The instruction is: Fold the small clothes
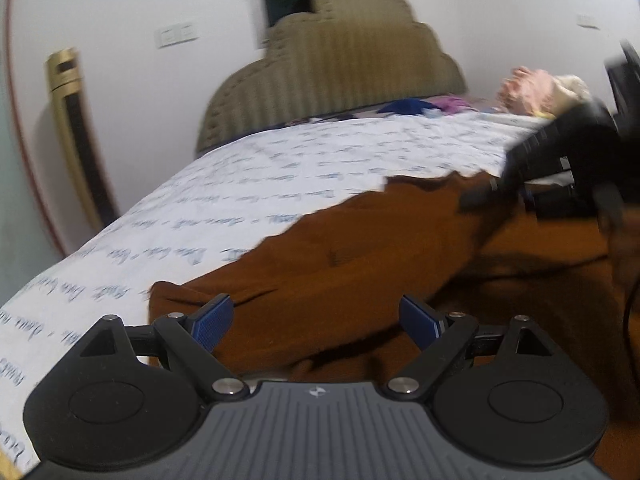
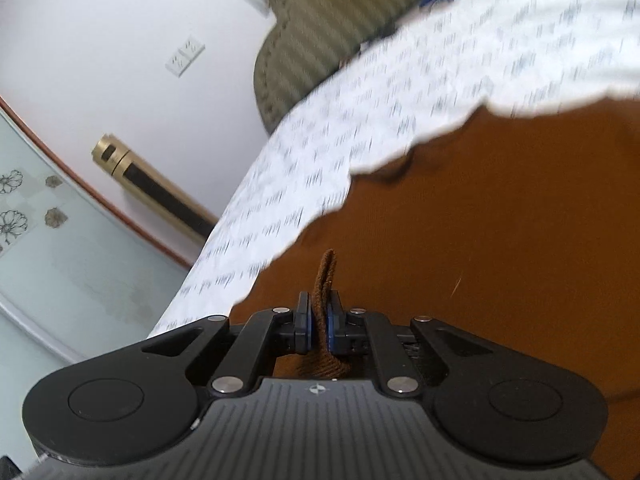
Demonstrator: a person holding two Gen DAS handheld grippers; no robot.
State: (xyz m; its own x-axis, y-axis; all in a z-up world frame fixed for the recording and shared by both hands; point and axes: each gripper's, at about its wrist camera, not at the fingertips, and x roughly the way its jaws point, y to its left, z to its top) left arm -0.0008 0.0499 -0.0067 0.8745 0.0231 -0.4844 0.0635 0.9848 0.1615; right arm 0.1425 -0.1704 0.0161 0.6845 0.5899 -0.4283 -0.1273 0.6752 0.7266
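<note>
Left wrist view: the left gripper (image 1: 316, 322) hovers low over the near part of a brown garment (image 1: 360, 260), its 2 blue-padded fingers (image 1: 212, 326) spread wide with nothing between them. The garment lies spread on a bed sheet (image 1: 240, 176), white with rows of blue script too blurred to read. The right gripper (image 1: 560, 168) appears here only as a dark, blurred shape at the garment's far right edge; this view does not show how its jaws stand.

Right wrist view: the right gripper (image 2: 318, 320) has its jaws drawn narrow on a raised fold of the brown garment (image 2: 480, 220), and a strip of ribbed cloth stands up between the pads. The left gripper is outside this view.

A small emblem sits on each gripper body; no lettering is legible.

Surroundings: a padded olive headboard (image 1: 340, 68) stands at the far end of the bed, with other clothes (image 1: 532, 92) in pink, purple and blue heaped beside it. A gold tower unit (image 1: 76, 140) stands against the white wall beneath wall sockets (image 1: 176, 34). Only the right wrist view shows a pale panel with flower drawings (image 2: 14, 200).
</note>
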